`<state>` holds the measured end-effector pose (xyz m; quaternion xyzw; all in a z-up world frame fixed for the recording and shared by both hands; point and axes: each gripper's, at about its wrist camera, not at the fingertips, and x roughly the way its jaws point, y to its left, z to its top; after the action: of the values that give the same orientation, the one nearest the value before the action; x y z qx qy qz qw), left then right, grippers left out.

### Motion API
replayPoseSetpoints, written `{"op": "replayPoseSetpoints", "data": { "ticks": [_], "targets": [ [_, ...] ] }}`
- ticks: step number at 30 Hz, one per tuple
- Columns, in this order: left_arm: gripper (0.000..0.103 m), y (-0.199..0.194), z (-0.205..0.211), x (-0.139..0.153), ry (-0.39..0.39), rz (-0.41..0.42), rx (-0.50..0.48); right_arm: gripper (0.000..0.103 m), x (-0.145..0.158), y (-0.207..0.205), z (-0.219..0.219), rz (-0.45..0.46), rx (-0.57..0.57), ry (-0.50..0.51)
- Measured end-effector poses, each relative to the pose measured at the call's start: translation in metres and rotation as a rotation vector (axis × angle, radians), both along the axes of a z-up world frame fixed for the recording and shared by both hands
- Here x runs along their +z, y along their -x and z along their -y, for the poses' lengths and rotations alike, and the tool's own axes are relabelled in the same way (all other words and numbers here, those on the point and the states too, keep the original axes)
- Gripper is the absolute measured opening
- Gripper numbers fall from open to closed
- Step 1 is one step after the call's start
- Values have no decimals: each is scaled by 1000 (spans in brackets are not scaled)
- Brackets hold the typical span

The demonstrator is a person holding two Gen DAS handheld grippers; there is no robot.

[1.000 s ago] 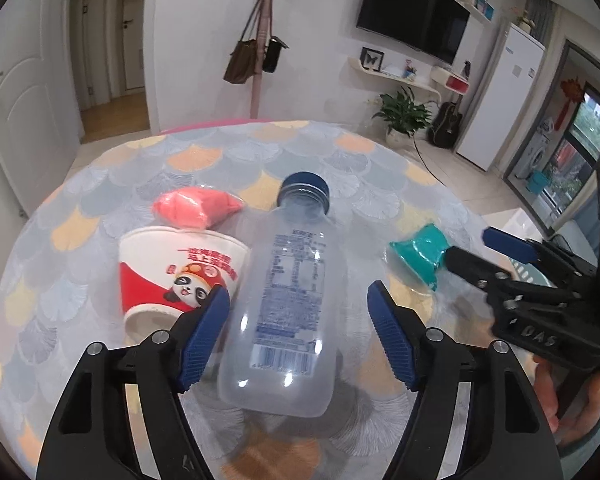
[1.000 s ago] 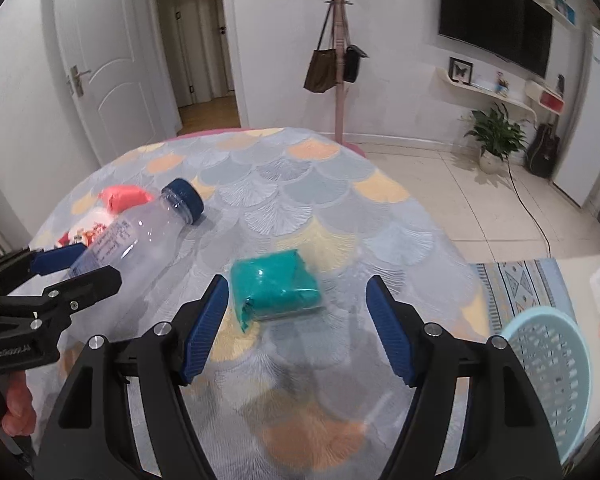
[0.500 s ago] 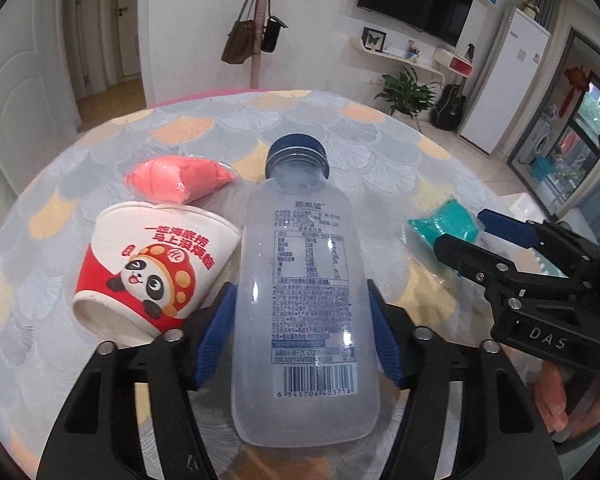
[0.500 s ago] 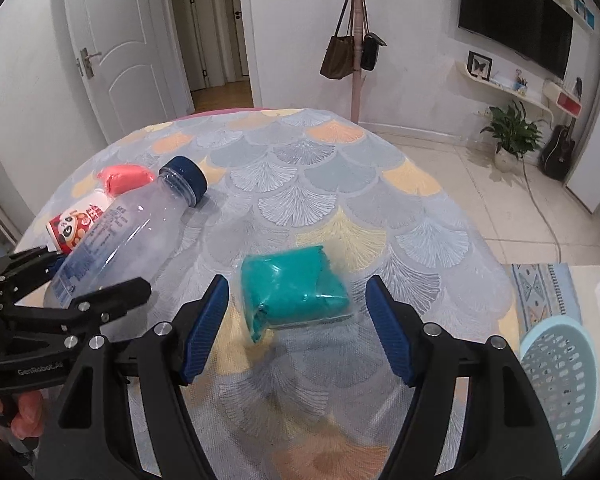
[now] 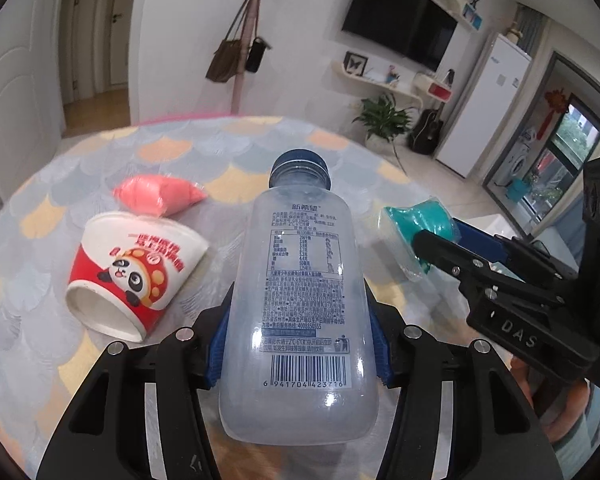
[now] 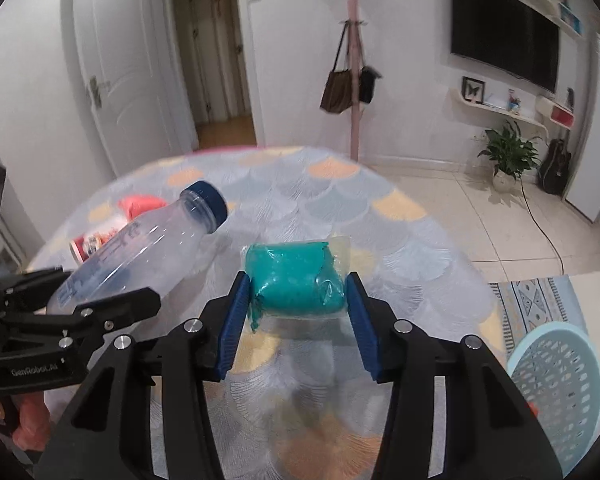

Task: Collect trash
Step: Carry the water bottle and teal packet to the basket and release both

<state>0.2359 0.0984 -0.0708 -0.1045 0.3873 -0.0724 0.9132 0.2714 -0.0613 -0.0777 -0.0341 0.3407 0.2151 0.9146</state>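
The left hand-held gripper (image 5: 298, 344) is clenched on the clear plastic bottle (image 5: 302, 304), its blue pads (image 5: 216, 354) pressed against both sides of the lower body near the barcode, the blue cap pointing away from it. The right hand-held gripper (image 6: 296, 324) is closed in around the teal packet (image 6: 298, 278), with a blue pad (image 6: 232, 324) against each end of it; whether the packet is lifted off the surface (image 6: 400, 248) cannot be told. Just left of the left hand-held gripper, a red-and-white paper cup (image 5: 134, 270) with a panda picture lies on its side, open mouth turned toward the camera. Beyond the cup sits a pink packet (image 5: 158, 196), close to its rim. The round surface wears a cloth printed with grey, yellow and orange fan shapes. To the right of the right hand-held gripper and lower down, a pale blue perforated basket (image 6: 556, 384) stands on the floor beside a patterned rug (image 6: 536, 304). Farther off, past the surface's far edge, a pink coat stand (image 6: 354, 80) carries a brown bag and a black one, with a white door (image 6: 124, 88) to its left. On the far right wall hang a dark television (image 6: 504, 32) and a shelf, and a potted plant (image 6: 508, 156) stands on the tiled floor below.
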Motion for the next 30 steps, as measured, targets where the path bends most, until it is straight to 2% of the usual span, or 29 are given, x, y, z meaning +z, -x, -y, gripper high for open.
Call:
{"op": "replayPoseSetpoints", "data": {
  "ticks": [3, 7, 13, 17, 22, 30],
  "targets": [
    [53, 7, 9, 12, 9, 28, -13, 45, 8, 8, 18, 25, -45, -49],
    [53, 13, 27, 30, 12, 74, -35, 45, 23, 24, 46, 74, -107, -59],
    [53, 16, 72, 58, 49, 148, -99, 45, 58, 55, 114, 159, -219, -103],
    [53, 12, 109, 65, 34, 166, -152, 45, 67, 69, 159, 178, -291, -125],
    [53, 6, 166, 64, 11, 160, -249, 45, 61, 79, 210, 170, -393, -129],
    [53, -4, 243, 44, -17, 118, -385, 45, 26, 81, 276, 82, -535, -143]
  ]
}}
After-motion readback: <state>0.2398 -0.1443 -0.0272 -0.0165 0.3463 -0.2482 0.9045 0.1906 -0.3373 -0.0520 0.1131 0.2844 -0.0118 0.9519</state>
